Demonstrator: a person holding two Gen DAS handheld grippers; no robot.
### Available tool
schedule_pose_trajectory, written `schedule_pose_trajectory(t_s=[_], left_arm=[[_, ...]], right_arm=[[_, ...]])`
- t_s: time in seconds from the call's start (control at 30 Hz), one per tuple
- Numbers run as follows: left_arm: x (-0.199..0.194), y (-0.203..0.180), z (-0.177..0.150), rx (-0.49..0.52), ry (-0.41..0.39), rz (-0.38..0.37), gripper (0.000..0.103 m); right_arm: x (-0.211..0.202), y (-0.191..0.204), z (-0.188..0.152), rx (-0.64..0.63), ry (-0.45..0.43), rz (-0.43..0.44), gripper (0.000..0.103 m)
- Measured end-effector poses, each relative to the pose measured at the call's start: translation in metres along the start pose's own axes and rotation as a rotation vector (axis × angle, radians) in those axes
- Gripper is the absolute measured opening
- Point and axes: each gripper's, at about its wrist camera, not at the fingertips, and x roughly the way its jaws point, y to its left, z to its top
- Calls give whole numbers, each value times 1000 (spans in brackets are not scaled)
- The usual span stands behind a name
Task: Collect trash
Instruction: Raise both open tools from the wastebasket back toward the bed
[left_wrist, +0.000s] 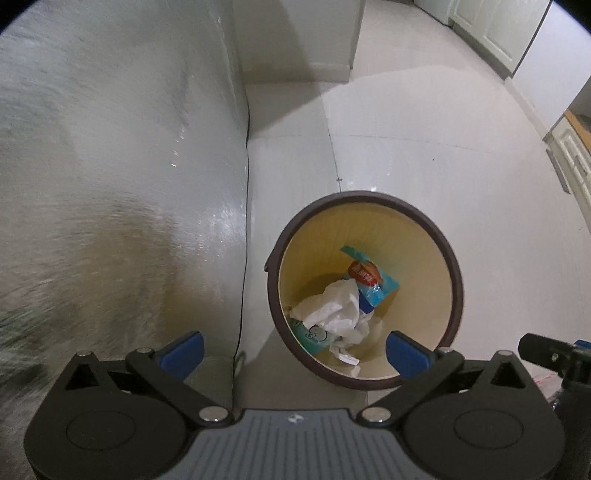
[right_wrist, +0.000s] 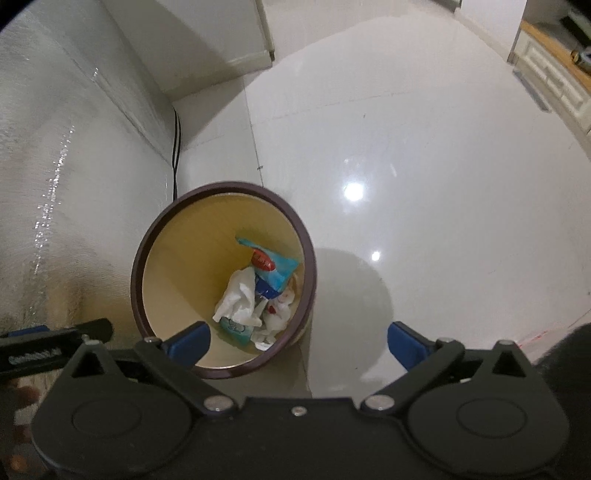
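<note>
A round waste bin (left_wrist: 456, 273) (right_wrist: 138, 266) with a dark brown rim and cream inside stands on the pale floor. In it lie crumpled white tissue (left_wrist: 338, 306) (right_wrist: 238, 291), a teal and red snack wrapper (left_wrist: 373, 278) (right_wrist: 271, 266) and more scraps of paper. My left gripper (left_wrist: 295, 350) hangs above the bin's near edge, its blue pads wide open with nothing between them. My right gripper (right_wrist: 299, 343) also stands open and empty, over the bin's near right rim.
A silvery textured appliance wall (left_wrist: 110, 166) (right_wrist: 55, 166) rises at the left, with a black cable (right_wrist: 176, 140) running down beside it. White cabinets (left_wrist: 569, 155) (right_wrist: 554, 81) line the far right. Glossy tiled floor (right_wrist: 406, 166) spreads to the right of the bin.
</note>
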Motion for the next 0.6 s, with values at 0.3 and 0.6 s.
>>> schedule_pose_trajectory(t_s=[0.3, 0.6], left_arm=[[-72, 5, -21, -20, -86, -9, 103], [-143, 4, -51, 1, -170, -4, 103]], right_arm=[[-68, -6, -16, -19, -93, 15, 103], [-142, -8, -40, -55, -204, 22, 103]])
